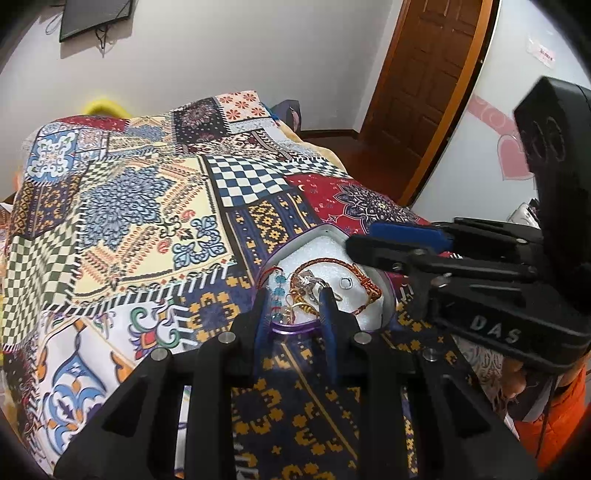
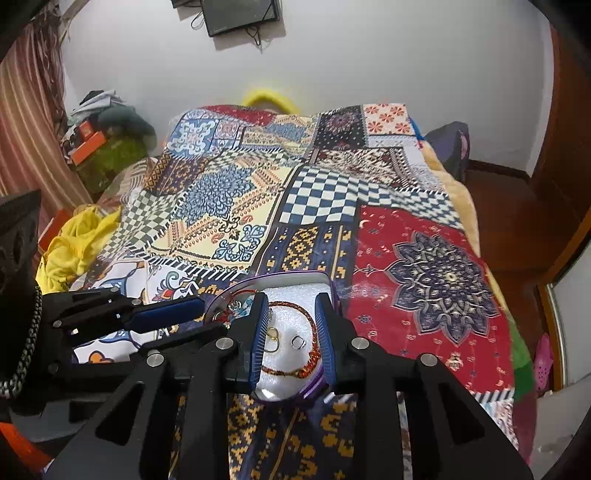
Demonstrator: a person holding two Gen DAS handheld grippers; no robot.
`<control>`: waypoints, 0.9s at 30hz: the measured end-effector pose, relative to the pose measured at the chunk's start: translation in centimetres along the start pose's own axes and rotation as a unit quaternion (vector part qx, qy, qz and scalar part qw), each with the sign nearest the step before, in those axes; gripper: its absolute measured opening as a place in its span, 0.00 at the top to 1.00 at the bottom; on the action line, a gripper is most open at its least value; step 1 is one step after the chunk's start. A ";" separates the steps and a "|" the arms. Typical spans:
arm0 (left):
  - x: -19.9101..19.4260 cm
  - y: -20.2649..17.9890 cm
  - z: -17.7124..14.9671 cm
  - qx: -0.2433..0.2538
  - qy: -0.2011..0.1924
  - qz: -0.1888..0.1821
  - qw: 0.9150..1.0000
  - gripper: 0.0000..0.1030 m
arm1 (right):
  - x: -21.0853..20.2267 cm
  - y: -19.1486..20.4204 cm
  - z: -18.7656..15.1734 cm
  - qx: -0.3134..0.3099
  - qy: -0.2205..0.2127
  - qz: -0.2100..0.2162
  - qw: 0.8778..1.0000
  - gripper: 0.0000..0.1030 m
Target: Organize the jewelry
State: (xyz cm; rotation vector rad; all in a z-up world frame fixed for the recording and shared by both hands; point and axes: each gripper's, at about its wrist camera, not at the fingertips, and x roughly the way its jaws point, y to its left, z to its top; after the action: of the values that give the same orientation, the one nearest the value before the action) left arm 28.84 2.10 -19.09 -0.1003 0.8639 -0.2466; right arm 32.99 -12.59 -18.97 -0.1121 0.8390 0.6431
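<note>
Evidently both grippers over purple tin (image 2: 334, 291) of bracelets, right gripper (image 2: 293, 325) fingers parted, empty, left gripper (image 1: 295, 295) perhaps pinching beads.

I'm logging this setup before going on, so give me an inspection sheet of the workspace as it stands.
Surface: bed under a patchwork bedspread, wrinkled.
Job's things: purple-rimmed tin with white foam lining, holding a red braided bracelet, a blue bead strand, a small silver ring and a gold wire piece.
Clutter: yellow cloth and orange boxes beside the bed.
Grippers: left gripper over the tin's near edge, grip unclear; right gripper above the tin, jaws apart, pads pressing nothing.
Cables: cords dangling from the wall-mounted screen.
Surroundings: white wall, wooden door, striped curtain.
</note>
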 end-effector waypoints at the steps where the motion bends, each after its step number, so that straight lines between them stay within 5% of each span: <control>1: -0.7 0.0 0.0 -0.003 -0.005 0.002 1.000 0.75 | -0.4 0.1 0.0 -0.001 -0.004 -0.002 1.000 0.77; 13: -13.0 -1.9 0.5 -0.009 -0.126 0.044 0.991 0.72 | -11.2 3.4 -0.1 -0.014 -0.116 -0.020 0.993 0.77; 21: -24.6 -5.1 -1.3 0.017 -0.256 0.069 0.964 0.61 | -22.2 6.9 -1.9 -0.026 -0.255 -0.040 0.966 0.77; 27: -30.2 -7.2 -3.6 0.032 -0.326 0.092 0.940 0.37 | -27.5 9.8 -4.1 -0.037 -0.331 -0.069 0.940 0.72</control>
State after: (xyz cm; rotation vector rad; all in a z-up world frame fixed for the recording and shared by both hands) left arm 6.01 2.93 2.30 -0.0357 0.2000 -0.0543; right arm 11.17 -19.44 -0.41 -0.0166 0.1535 0.5295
